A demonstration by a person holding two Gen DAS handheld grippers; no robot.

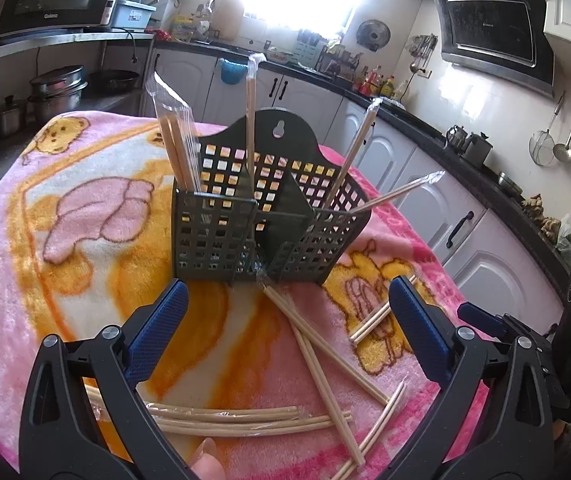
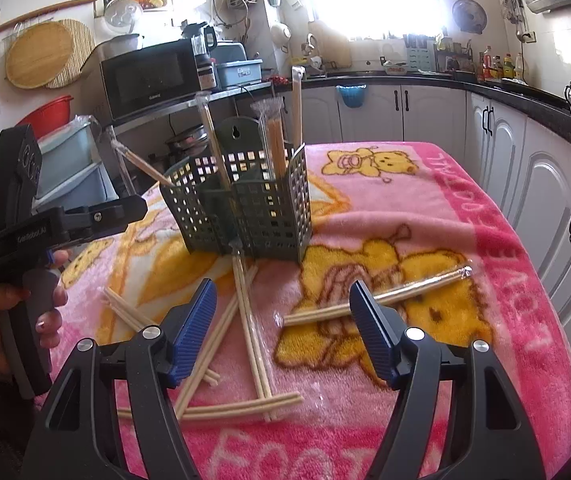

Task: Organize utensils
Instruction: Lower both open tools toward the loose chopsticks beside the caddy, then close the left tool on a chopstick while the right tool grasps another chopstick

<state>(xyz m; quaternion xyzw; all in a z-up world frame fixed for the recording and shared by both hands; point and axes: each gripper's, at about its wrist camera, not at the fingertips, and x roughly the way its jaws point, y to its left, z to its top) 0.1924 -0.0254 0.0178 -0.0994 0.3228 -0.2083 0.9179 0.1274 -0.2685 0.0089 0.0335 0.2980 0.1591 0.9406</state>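
Chopsticks everywhere on this tabletop, which has a pink cartoon-bear blanket (image 1: 85, 208) thrown over it. Going left to right in the left wrist view: the left gripper (image 1: 285, 300) has its jaws spread wide with nothing between them, just hovering over the mess. Low on the left, near the bottom edge, a bundle of wrapped chopsticks (image 1: 225, 420) lies flat. In the middle stands the dark green slotted utensil holder (image 1: 269, 216), upright on the blanket, split into compartments. A wrapped pair (image 1: 179, 152) sticks up out of its left compartment, one more stick (image 1: 251, 112) rises near the back wall, and two lean out of the right side (image 1: 351, 156). Right in front of the holder, a long pair (image 1: 313, 344) lies diagonally, one end touching the holder's base. Further right another pair (image 1: 369, 326) is partly hidden behind the right finger.

Right wrist view, same order: a hand (image 2: 21, 312) grips the other gripper's handle at far left. Then loose chopsticks (image 2: 125, 312), the crossed pile (image 2: 251, 340), and the holder behind it. The right gripper (image 2: 283, 306) also has wide, empty jaws. A wrapped pair (image 2: 417, 290) lies off to the right on the yellow bear, running behind the right finger.
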